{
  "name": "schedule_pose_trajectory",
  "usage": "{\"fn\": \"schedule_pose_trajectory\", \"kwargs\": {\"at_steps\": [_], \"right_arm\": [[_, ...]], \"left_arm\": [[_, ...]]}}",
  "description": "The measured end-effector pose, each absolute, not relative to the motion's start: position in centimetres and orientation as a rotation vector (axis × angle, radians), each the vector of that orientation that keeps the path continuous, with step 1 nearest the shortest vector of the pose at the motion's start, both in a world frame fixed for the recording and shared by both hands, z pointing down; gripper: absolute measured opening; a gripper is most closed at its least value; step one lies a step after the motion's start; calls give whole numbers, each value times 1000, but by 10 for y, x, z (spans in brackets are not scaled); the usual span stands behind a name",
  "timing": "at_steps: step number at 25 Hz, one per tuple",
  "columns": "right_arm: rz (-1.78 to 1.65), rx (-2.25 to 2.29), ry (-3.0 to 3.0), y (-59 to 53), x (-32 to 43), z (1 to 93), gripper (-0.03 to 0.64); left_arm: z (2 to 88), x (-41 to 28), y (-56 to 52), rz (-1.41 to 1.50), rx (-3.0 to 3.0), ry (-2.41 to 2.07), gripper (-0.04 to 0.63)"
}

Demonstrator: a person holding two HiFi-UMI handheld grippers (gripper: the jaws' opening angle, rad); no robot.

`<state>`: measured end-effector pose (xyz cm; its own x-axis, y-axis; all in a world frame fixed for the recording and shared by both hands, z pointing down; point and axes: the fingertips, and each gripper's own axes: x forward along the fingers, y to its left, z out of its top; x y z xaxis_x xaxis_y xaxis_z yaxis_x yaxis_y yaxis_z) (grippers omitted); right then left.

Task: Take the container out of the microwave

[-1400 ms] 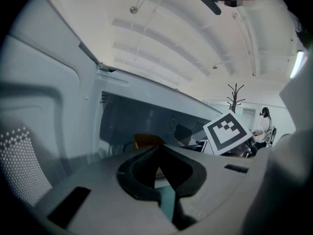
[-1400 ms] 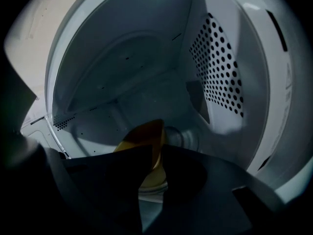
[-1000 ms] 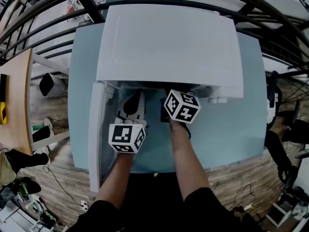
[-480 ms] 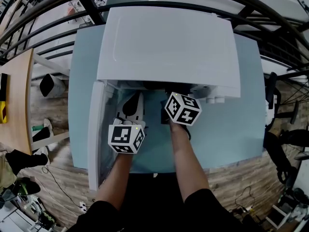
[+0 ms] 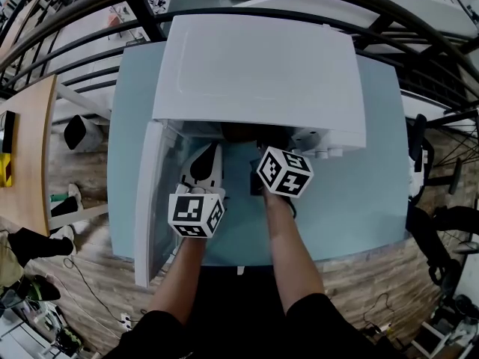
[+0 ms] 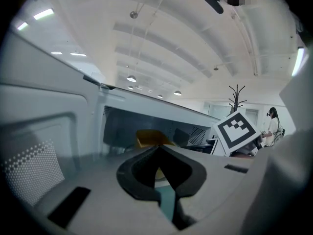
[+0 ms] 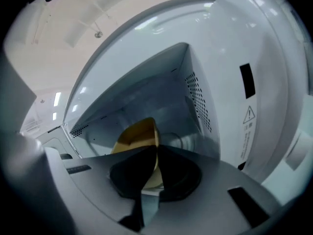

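Partly hidden inside microwave (image 5: 254, 66), yellow container (image 7: 138, 132) grasped by right claw (image 7: 156, 151), left claw (image 6: 158, 150) clenched.

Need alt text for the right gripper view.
The right tool is shut on the rim of a yellow container inside an open white microwave. Vent holes dot the oven's right inner wall.

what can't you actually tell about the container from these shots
- Right gripper view: the right tongs, shut on the container wall, cover its base and inside, so any contents can't be seen.
- Head view: the microwave top hides the container entirely.
- Left gripper view: the shut left tongs block most of it; only a yellow edge shows.
- Right gripper view: the warning label print is too small to read.
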<state>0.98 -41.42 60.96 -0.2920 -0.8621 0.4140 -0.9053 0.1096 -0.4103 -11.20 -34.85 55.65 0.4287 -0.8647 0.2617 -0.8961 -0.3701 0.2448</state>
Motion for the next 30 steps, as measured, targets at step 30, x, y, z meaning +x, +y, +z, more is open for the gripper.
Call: {"fn": "schedule_pose_trajectory", "kwargs": {"at_steps": [30], "right_arm": [[961,1699,-2319,-347,29,608,21]], "left_arm": [[545,-97,-296,155,2320,-1584,8]]}}
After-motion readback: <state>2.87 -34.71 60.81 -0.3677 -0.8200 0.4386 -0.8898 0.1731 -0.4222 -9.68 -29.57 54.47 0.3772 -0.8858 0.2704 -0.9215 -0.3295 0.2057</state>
